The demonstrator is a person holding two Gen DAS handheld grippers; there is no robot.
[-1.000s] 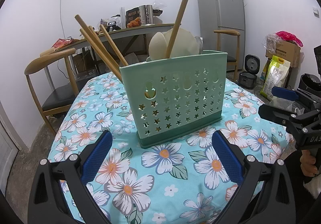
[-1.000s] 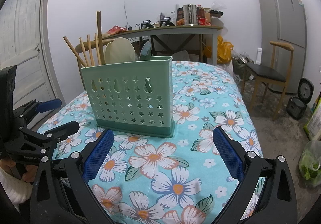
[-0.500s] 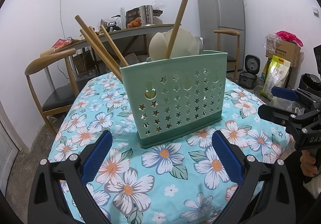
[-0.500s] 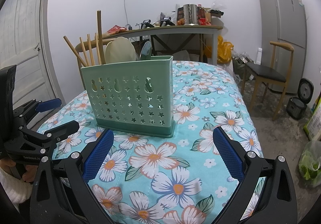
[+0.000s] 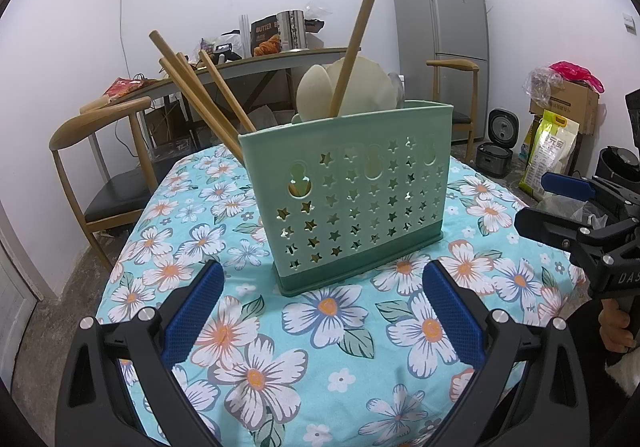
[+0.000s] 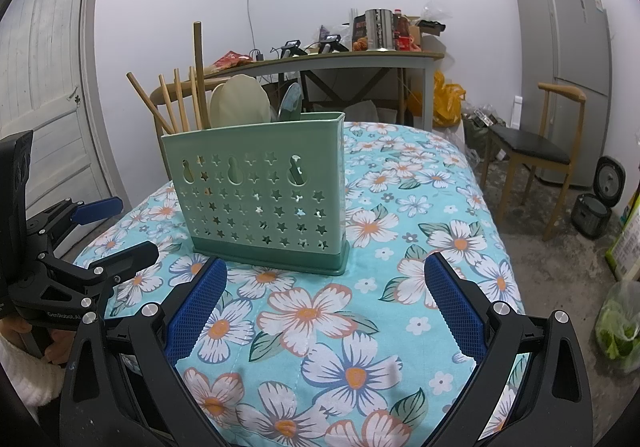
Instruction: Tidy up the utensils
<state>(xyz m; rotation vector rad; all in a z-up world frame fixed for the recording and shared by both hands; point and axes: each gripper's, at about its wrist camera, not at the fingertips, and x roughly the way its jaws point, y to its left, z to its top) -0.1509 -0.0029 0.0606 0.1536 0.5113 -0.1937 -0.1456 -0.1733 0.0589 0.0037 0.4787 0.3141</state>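
A mint plastic utensil holder (image 5: 348,191), star-punched and flat-sided, stands upright on the floral tablecloth (image 5: 248,331), holding slanted wooden chopsticks (image 5: 192,87) and rounded cream spoons (image 5: 360,95). The left gripper (image 5: 320,311) and right gripper (image 6: 324,307) both gape wide, empty, their ribbed blue pads (image 6: 196,307) short of it.

Both my grippers empty, jaws wide apart: left gripper (image 5: 320,311) and right gripper (image 6: 326,303) level, side by side, angled inward.
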